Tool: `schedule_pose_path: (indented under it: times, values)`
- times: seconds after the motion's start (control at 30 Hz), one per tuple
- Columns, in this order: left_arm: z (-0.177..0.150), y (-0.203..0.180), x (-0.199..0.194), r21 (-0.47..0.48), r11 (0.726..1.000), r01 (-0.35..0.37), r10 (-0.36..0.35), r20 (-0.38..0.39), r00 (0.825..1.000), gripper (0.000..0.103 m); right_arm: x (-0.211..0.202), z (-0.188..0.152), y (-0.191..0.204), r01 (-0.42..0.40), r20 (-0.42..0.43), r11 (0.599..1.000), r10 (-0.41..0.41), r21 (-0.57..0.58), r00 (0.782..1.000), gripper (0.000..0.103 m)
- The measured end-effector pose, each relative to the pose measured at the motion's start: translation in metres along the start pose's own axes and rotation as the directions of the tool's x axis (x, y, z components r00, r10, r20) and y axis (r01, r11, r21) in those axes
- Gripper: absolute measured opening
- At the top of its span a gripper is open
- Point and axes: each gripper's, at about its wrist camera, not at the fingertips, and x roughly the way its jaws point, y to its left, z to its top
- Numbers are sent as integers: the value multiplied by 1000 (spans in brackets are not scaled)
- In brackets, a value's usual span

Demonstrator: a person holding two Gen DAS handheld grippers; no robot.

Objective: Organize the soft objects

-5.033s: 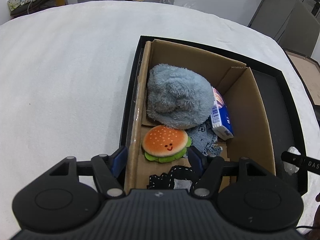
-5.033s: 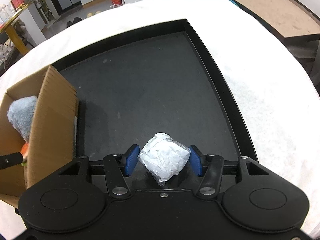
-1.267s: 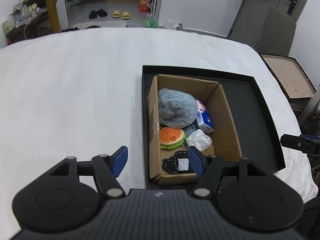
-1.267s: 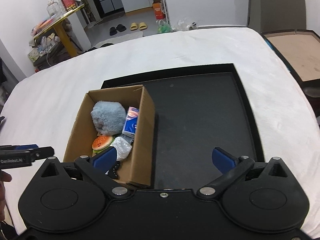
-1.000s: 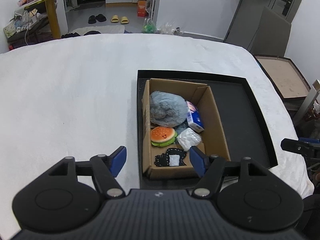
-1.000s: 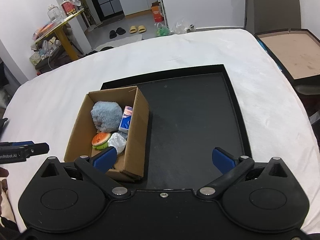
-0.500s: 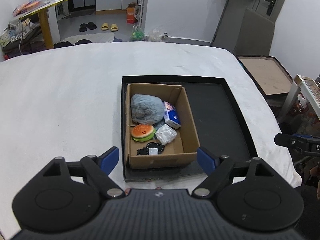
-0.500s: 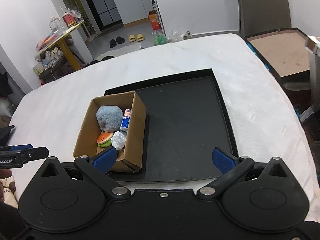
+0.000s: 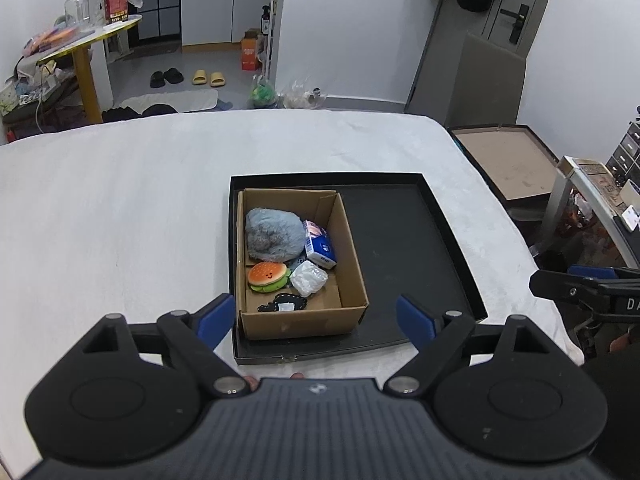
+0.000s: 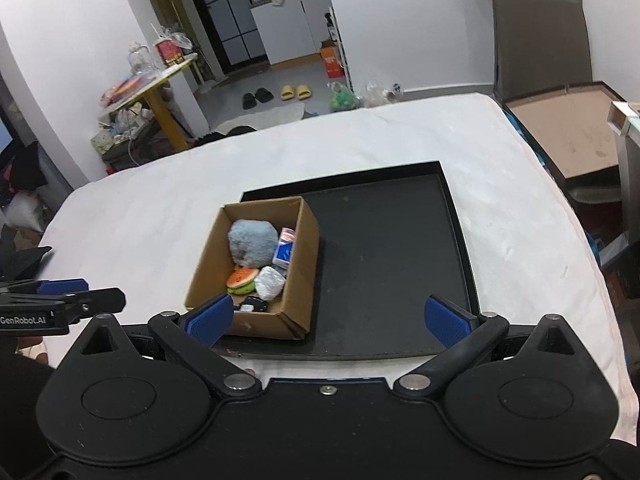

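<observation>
Cardboard box [image 9: 298, 324] holds a grey plush [image 9: 273, 236], burger toy [image 9: 267, 276], crumpled white bag [image 9: 308, 278] and tissue pack [image 9: 320, 246]. Box sits in black tray [image 9: 404, 240] on white tabletop [image 9: 120, 208]. Left gripper [image 9: 316, 318] fingers opening, nothing between; right gripper [image 10: 327, 318] fingers spread, empty.

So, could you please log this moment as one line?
left gripper: opening, empty | right gripper: open, empty | cardboard box: holds soft items | tray

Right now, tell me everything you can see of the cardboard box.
The cardboard box is plain brown, open-topped and upright, and sits at the left end of the black tray. Inside lie a grey-blue plush, a burger toy, a white crumpled wad, a tissue pack and a black patch. No fingers touch it.
</observation>
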Motion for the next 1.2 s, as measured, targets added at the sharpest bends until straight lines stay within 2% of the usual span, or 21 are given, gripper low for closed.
schedule_pose_path:
  times: [0.23,0.53,0.63,0.93,1.2]
  values:
    - [-2,-5,-23,0,1000,11,-11,36,999,89,-24,1,14,-10,36,999,11,-32,999,103]
    - [-6,-13,-54,45,999,4,-8,91,996,94,-45,0,33,-26,68,996,31,-83,997,103]
    - [-7,-12,-58,54,998,-20,15,93,996,95,-48,1,36,-26,62,996,31,-80,998,103]
    - [-5,-11,-74,53,999,13,-18,100,995,97,-58,5,51,-18,41,994,22,-111,999,103]
    - [-5,-10,-80,54,998,10,-16,101,995,97,-63,7,58,-4,13,992,5,-123,1000,103]
